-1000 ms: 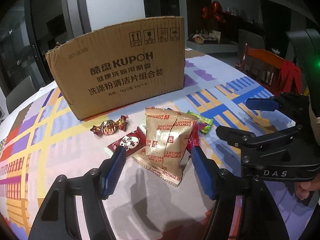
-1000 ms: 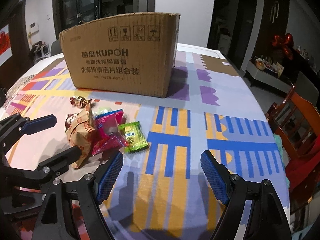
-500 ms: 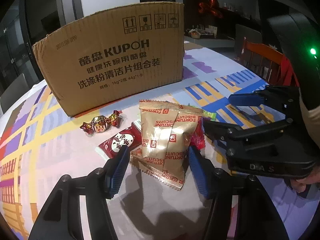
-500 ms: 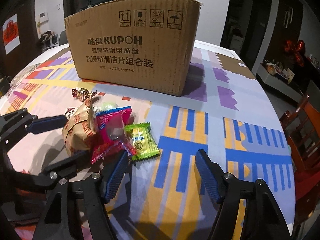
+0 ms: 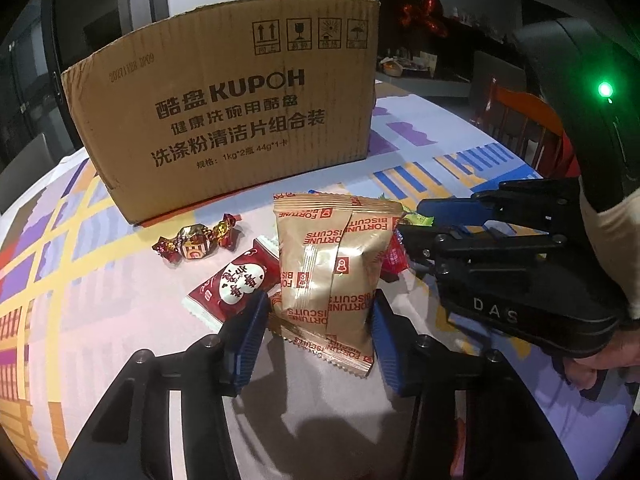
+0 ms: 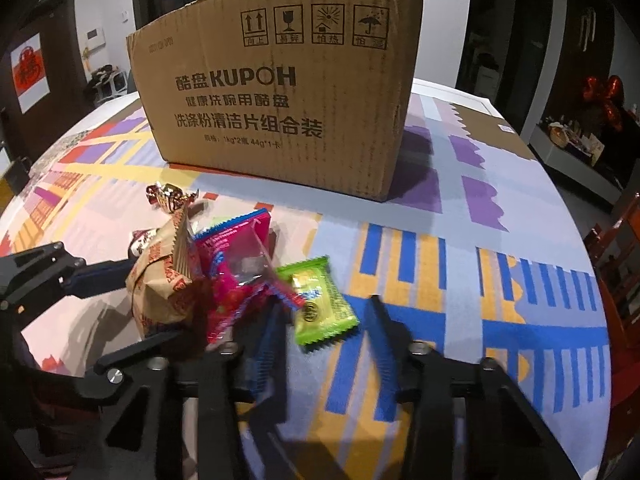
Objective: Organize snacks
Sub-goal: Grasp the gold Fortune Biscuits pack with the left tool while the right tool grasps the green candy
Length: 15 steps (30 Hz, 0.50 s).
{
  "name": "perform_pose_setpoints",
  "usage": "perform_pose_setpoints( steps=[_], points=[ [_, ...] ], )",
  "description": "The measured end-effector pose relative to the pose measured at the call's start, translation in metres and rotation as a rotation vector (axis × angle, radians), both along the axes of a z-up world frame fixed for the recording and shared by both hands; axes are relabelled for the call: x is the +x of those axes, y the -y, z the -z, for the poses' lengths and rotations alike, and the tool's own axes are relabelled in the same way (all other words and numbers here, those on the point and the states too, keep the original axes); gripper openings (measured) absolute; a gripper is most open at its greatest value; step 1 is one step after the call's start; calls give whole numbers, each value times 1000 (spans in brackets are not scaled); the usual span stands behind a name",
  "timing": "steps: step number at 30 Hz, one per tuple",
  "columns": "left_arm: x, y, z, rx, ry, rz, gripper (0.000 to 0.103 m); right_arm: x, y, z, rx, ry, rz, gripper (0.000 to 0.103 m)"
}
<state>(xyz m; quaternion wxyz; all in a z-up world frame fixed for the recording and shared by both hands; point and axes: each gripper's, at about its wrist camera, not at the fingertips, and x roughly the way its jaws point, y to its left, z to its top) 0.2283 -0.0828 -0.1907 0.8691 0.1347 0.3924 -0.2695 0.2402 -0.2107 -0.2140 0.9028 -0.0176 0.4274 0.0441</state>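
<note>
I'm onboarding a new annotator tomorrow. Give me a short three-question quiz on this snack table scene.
1. True or false: the cardboard box lies flat on its side.
2. Which snack sits between the fingers of the left tool? A) gold biscuit packet B) foil candy C) green packet
3. Fill in: the right tool is closing around the ____ packet.

Key: 1 false, it stands upright. 2 A. 3 green.
</note>
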Motion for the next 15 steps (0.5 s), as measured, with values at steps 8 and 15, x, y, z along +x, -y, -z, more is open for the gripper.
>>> perform_pose_setpoints(
  steps=[8,15],
  points=[
    [-4,0,-2,-6,11,-7,40,-5,1,0,10,7,6,29],
    [-9,1,-5,-10,15,-8,38,-9,3,-4,40,13,17,12]
  ],
)
